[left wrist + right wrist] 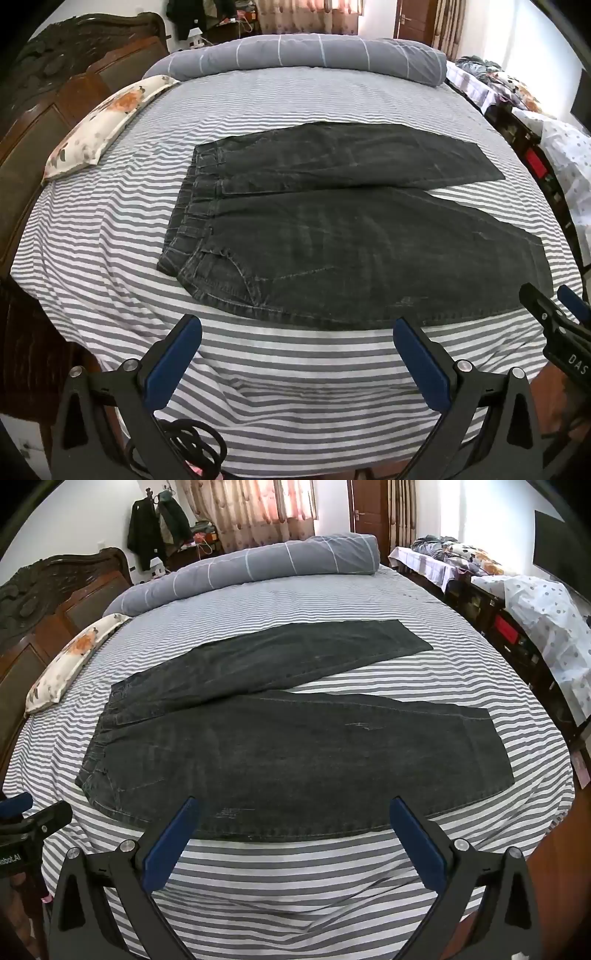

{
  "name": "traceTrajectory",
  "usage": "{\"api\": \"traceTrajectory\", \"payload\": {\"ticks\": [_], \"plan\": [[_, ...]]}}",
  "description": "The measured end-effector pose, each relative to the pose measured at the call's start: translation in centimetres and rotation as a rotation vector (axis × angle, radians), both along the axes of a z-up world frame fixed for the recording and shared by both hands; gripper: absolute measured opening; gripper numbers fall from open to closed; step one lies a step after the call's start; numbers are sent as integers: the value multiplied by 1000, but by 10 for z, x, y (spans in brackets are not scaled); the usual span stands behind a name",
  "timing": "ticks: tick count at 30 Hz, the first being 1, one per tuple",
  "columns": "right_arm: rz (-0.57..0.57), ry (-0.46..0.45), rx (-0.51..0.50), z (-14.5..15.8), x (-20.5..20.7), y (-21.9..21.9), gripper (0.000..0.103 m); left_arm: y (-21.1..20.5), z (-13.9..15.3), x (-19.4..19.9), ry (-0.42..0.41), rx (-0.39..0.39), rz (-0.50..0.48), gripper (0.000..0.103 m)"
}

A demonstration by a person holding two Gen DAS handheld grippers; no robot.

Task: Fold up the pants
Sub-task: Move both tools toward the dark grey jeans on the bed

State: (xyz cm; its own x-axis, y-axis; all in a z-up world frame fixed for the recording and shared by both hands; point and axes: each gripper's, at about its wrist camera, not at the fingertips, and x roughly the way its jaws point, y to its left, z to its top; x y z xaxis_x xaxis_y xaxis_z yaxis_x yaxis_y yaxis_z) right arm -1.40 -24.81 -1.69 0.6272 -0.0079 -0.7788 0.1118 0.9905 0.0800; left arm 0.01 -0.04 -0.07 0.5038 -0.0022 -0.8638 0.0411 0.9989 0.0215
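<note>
Pre-grasp: black jeans (332, 236) lay flat, unfolded on the striped bedsheet (295, 369), left gripper (297, 354) and right gripper (295, 834) both gaped empty above the sheet; next likely pinching the near leg's edge.

We see bare striped sheet (295, 369) before the pants (351, 240); pillow (107, 122) and rolled duvet (295, 55) border left and far sides.

Both wrist cams: bed (110, 236) foot-side, down-angled

Home bedroom, striped bed (110, 258), carved wooden headboard (74, 85), floral pillow (107, 122), curtains (240, 513), door (365, 509)
</note>
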Motion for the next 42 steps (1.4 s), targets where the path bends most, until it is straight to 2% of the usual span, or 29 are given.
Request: {"api": "traceTrajectory", "payload": {"ticks": [5,6,10,21,31,42], "plan": [[1,7,-7,1,1,1,103,-2,-2,-1,23,-17,2,103],[3,4,-4,1,0,1,103,8,-2,-3,19,-44,12,103],[8,7,-6,0,-1,0,103,12,-1,-2,17,-46,6,103],[10,5,-14,6,-2,5,103,6,6,-14,-15,-46,5,103],[65,-26,-26,21,-5,22,103,13,24,-25,-63,-53,19,103],[102,-29,-49,26,-9,37,103,17,28,-31,-100,-54,21,103]]}}
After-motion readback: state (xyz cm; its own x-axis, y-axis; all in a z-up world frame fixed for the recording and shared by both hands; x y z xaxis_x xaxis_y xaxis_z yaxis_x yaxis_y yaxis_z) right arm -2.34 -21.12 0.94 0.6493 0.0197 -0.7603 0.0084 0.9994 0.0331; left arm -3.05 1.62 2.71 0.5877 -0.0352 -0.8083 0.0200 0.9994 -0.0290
